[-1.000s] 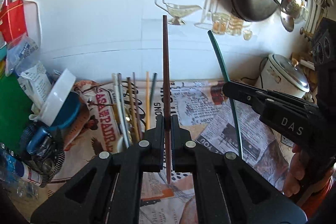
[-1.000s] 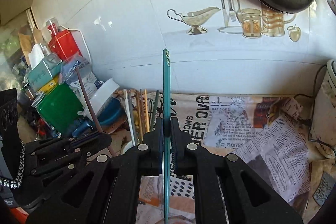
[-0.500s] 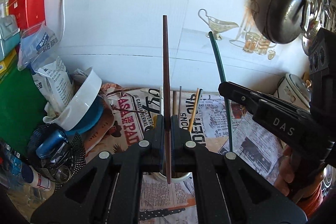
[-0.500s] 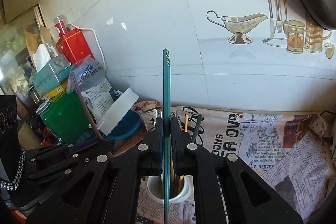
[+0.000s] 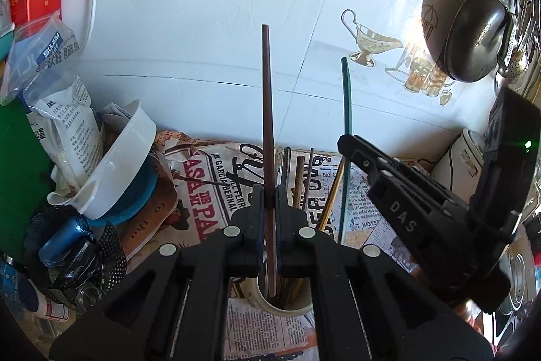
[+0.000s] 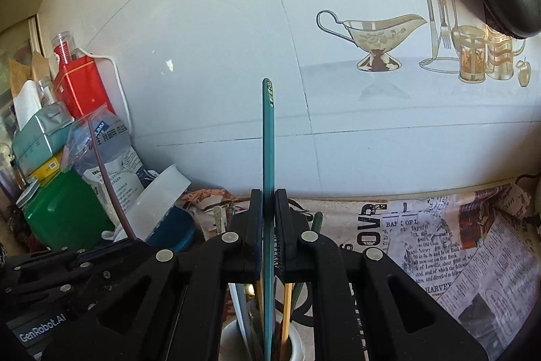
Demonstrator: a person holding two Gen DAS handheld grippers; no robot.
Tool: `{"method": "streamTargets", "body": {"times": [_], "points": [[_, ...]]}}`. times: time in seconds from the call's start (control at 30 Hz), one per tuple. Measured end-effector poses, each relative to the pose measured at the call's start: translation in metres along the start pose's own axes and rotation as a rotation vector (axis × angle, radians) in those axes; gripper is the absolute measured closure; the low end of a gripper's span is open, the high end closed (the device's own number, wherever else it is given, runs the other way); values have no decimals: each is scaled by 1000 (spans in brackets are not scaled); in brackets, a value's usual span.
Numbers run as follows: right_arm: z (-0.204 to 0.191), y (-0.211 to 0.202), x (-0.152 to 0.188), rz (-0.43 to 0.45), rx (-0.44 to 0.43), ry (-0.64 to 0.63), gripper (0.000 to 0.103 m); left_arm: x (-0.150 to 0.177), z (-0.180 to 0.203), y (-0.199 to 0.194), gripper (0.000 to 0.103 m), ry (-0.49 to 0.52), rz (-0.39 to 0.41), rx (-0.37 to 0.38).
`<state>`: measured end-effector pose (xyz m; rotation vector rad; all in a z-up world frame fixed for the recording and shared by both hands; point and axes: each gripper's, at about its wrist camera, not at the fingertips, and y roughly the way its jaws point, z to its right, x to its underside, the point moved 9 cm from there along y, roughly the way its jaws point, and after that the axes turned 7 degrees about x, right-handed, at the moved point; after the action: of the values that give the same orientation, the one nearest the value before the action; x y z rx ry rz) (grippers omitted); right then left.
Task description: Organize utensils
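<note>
My left gripper point(image 5: 269, 203) is shut on a dark brown chopstick point(image 5: 267, 110), held upright with its lower end inside a white cup point(image 5: 270, 310) that holds several other chopsticks. My right gripper point(image 6: 269, 208) is shut on a teal chopstick point(image 6: 268, 151), also upright, with its lower end in the same white cup point(image 6: 297, 347). In the left wrist view the right gripper point(image 5: 348, 148) stands just to the right, with the teal chopstick point(image 5: 346, 104) rising from it. In the right wrist view the left gripper's body is at the lower left, with the brown chopstick point(image 6: 108, 178).
Newspaper point(image 5: 209, 178) covers the counter. A tilted white bowl on a blue dish point(image 5: 118, 171), bags, a green box point(image 6: 64, 208) and a red tin point(image 6: 81, 83) crowd the left. A tiled wall stands behind. A dark pan point(image 5: 473, 32) hangs at the right above a white cooker point(image 5: 456, 161).
Both grippers have swung over the white cup and come down. The two chopsticks' lower ends now reach into it among the others.
</note>
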<state>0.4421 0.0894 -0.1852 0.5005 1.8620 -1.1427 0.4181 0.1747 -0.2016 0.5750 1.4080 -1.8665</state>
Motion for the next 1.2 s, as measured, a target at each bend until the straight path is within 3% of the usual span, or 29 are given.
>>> {"method": "streamTargets", "body": {"times": [0.4, 0.67, 0.8, 1.03, 1.13, 1.2], "points": [[4, 17, 34, -44, 20, 12, 97, 24, -7, 35, 100, -6, -78, 21], [7, -2, 55, -172, -17, -45, 97, 53, 0, 42, 100, 19, -162, -21], [10, -16, 59, -236, -54, -78, 96, 61, 3, 30, 96, 15, -167, -66], [22, -77, 40, -210, -111, -146, 91, 56, 26, -29, 84, -1, -68, -132], [26, -119, 26, -160, -142, -186, 91, 49, 47, -67, 80, 27, 8, -151], [29, -145, 15, -109, -152, -209, 91, 42, 64, -97, 71, 58, 81, -167]]}}
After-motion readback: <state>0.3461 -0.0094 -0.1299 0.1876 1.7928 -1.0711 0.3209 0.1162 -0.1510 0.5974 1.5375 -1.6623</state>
